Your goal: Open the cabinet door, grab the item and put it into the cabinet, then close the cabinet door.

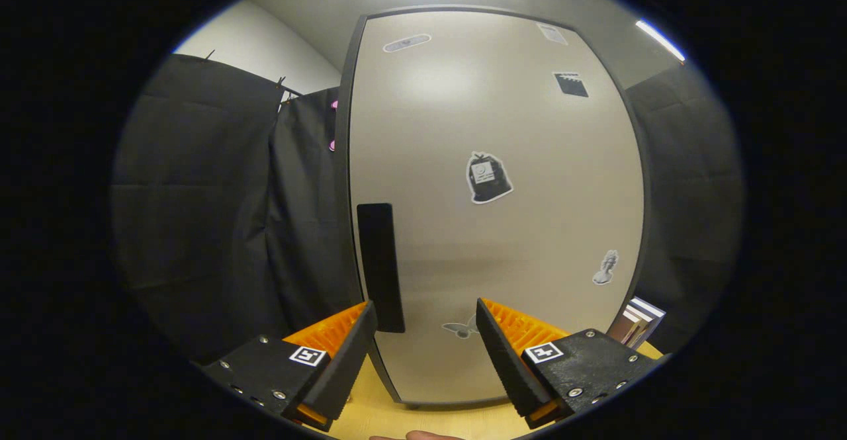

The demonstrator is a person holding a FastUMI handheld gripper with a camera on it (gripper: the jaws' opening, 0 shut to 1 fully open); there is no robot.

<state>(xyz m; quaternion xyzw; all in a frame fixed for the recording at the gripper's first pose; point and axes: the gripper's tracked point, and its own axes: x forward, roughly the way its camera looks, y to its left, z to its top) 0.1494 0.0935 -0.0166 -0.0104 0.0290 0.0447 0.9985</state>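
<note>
A tall cabinet stands just ahead of me with its pale door closed. A dark upright handle sits near the door's left edge, and several stickers dot the door's face. My gripper is open, its fingers spread apart close in front of the lower part of the door. The handle's bottom end lies just ahead of the left finger. Nothing is between the fingers.
The cabinet rests on a light wooden tabletop. A stack of books stands to the right of the cabinet, beyond the right finger. Black cloth walls hang on both sides. A fingertip of a person shows below the fingers.
</note>
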